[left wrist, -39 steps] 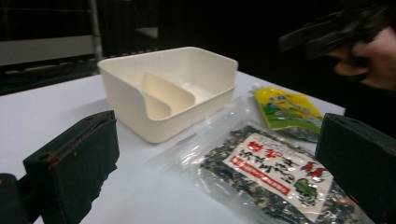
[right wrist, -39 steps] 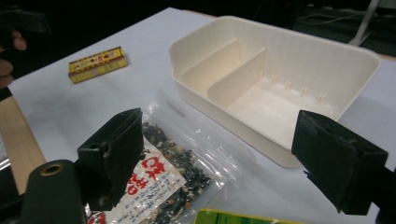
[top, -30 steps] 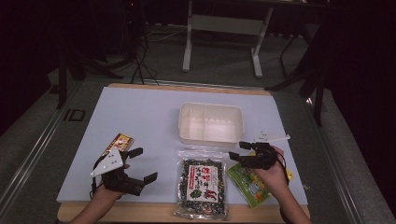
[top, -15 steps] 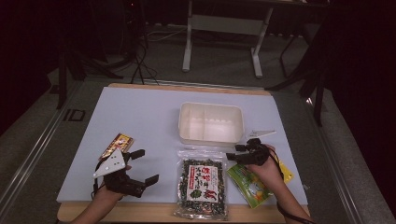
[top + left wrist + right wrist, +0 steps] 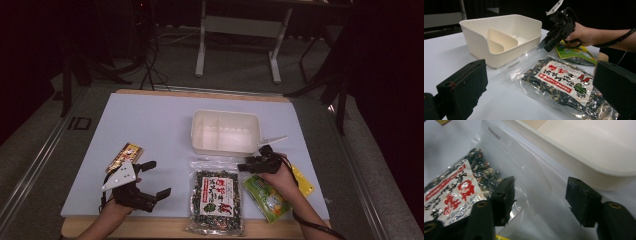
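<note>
We are working at a pale worktop (image 5: 150, 130) that is carrying everything within reach, with dark floor and a metal stand (image 5: 237, 45) sitting well beyond its far edge. The white divided bin (image 5: 225, 131) is resting at the centre back, its compartments showing bare, so we are judging it to be the place where the packets are meant to go. Just in front of it the clear seaweed packet (image 5: 216, 196) is lying flat, label up, its transparent top edge nearly touching the bin's near wall. Our right tongs (image 5: 253, 164) are coming down over that top corner; the jaws have just been closing but are standing apart, straddling the plastic film in the right gripper view (image 5: 534, 195) without pressing on it, so nothing is gripped yet. The bin wall is sitting close behind the far jaw and may be crowding the pinch, in our judgement. Under the right forearm the green snack packet (image 5: 267, 196) is lying partly covered, with a yellow packet (image 5: 303, 181) peeking out beside it. Our left tongs (image 5: 152, 181) are hovering released near the front left, jaws wide and holding nothing, presumably waiting their turn. Just beyond them the small gold-and-red bar (image 5: 125, 156) is lying alone, clear of the approach.
</note>
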{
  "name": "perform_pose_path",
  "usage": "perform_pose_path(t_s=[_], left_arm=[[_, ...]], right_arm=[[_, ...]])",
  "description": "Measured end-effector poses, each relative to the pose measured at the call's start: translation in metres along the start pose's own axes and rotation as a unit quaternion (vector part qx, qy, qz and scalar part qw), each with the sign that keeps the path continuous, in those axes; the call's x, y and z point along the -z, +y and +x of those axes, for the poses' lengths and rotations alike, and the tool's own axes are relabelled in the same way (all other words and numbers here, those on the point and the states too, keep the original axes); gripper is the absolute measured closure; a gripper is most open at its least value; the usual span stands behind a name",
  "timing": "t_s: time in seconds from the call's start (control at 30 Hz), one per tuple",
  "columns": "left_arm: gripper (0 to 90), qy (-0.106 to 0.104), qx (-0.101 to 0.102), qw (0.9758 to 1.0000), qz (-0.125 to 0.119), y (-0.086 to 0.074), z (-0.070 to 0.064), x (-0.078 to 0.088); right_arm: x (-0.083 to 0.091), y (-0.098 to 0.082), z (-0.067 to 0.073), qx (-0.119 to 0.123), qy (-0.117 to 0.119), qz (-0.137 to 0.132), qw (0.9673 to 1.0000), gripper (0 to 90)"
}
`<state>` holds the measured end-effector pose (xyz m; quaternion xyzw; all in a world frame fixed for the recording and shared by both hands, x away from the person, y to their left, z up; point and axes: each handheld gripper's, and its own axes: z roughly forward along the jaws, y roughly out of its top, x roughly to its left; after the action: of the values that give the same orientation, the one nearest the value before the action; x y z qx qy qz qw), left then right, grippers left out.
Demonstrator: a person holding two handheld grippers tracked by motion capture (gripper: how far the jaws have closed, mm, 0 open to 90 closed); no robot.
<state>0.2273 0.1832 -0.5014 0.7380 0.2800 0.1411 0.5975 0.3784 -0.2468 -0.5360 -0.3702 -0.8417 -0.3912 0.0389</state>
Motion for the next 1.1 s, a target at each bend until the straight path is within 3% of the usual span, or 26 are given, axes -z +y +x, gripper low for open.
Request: perform_pose_path(t_s=[0.23, 0.3, 0.4, 0.67, 0.93, 1.1], left_arm=[[0.0, -0.001, 0.003, 1.0, 0.0, -0.001, 0.001, -0.001], [0.0, 0.001, 0.003, 1.0, 0.0, -0.001, 0.001, -0.001], [0.0, 0.002, 0.002, 1.0, 0.0, 0.0, 0.001, 0.0], [0.0, 0.001, 0.005, 1.0, -0.001, -0.001, 0.002, 0.0], [0.0, 0.002, 0.011, 0.9999, -0.003, -0.002, 0.005, 0.001], [0.0, 0.013, -0.002, 0.9999, -0.008, -0.003, 0.006, 0.001]], right_arm=[[-0.006, 0.0, -0.003, -0.003, 0.042, 0.019, 0.9989, 55.7], [-0.007, 0.002, -0.003, 0.005, 0.066, 0.024, 0.9975, 70.9], [-0.004, 0.004, -0.003, 0.009, 0.073, 0.024, 0.997, 85.3], [0.002, 0.008, 0.008, 0.036, 0.054, 0.033, 0.9973, 89.4], [0.027, 0.025, 0.029, 0.07, 0.059, -0.007, 0.9958, 89.6], [0.04, 0.034, 0.045, 0.096, 0.066, -0.028, 0.9928, 89.6]])
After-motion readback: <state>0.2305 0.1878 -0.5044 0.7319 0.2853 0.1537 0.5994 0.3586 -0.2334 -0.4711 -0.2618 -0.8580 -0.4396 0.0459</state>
